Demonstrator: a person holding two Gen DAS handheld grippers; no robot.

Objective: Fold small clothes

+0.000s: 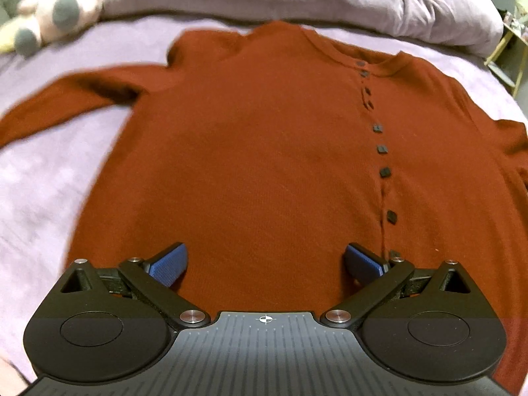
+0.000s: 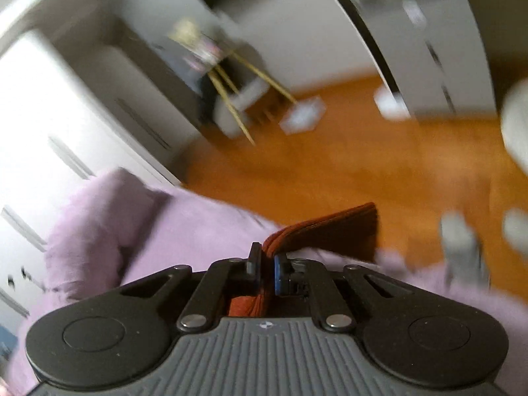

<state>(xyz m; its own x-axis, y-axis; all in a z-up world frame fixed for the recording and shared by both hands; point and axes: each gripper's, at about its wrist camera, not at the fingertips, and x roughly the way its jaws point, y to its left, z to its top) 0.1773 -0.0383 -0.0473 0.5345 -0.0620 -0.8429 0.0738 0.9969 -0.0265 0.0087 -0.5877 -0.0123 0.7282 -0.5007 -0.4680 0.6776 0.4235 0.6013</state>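
Two views, left wrist first: looking down on a rust-red cardigan (image 1: 264, 151) lying flat and face up on the lilac bed (image 1: 39, 178), dark buttons (image 1: 382, 171) running down its front, one sleeve stretching off to the left of the frame. Hovering over the hem, the left hand-held gripper (image 1: 265, 264) showing its blue pads (image 1: 168, 264) spread wide apart with nothing between them. Resting at the far corner, a pink plush toy (image 1: 62, 3). Moving to the right wrist view, heavily blurred: right hand-held gripper (image 2: 264, 272) closed tight, clamping a fold of rust-red knit, the sleeve cuff (image 2: 333, 227) sticking out beyond the jaws above the bed edge and the wooden floor (image 2: 330, 165). Judging from this, sitting at the first fold, with the right sleeve gripped; probably calling next for carrying that sleeve inward across the chest while pinning or lifting the hem on the left. Showing no readable writing, brand or label in either view.
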